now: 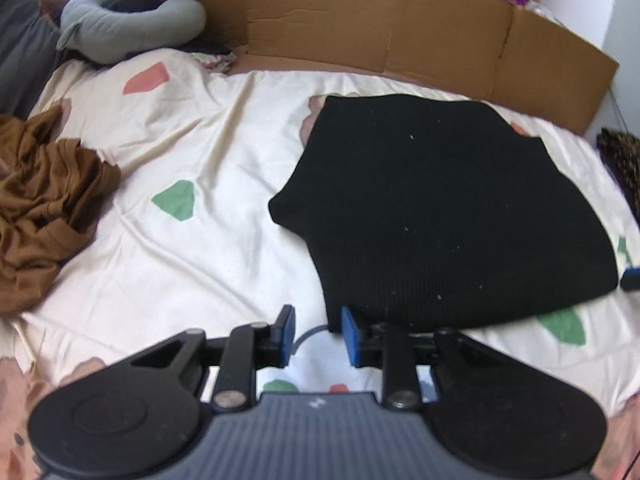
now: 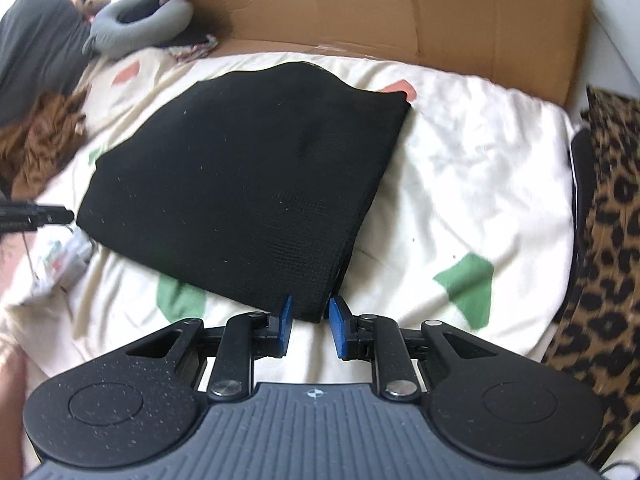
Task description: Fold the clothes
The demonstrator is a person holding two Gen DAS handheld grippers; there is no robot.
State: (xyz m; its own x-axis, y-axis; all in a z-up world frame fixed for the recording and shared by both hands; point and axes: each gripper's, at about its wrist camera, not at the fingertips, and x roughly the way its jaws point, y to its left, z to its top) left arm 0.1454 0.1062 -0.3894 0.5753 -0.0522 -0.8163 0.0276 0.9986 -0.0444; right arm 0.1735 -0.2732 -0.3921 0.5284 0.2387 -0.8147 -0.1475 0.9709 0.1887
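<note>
Far out to the left of the left gripper (image 1: 316,334) lies a crumpled brown garment (image 1: 44,208) on the sheet (image 1: 208,128), well apart from both sets of jaws. The left gripper's jaws stand partly open with nothing between them but bare sheet; the near left corner of the black sweater (image 1: 448,216) sits just ahead of the right-hand pad, touching or nearly so, and the rest of the folded sweater spreads ahead and to the right of that gripper. Seen from the right gripper (image 2: 310,322), the same sweater (image 2: 248,176) spreads ahead and to the left, and its near right corner pokes into the gap between the jaws, which are also partly open; the pads do not look pressed on the cloth, so I read both grippers as holding nothing. The sweater's long axis seems to run roughly across, from one gripper to the other, with its near edge lying closest to both. Neither hand is clearly nearer: each fronts its own near corner, though the right one is better lined up for a pinch. Behind the sweater stands a cardboard wall (image 2: 400,8), and to the far right of the right jaws is a leopard-print cloth (image 2: 608,240).
</note>
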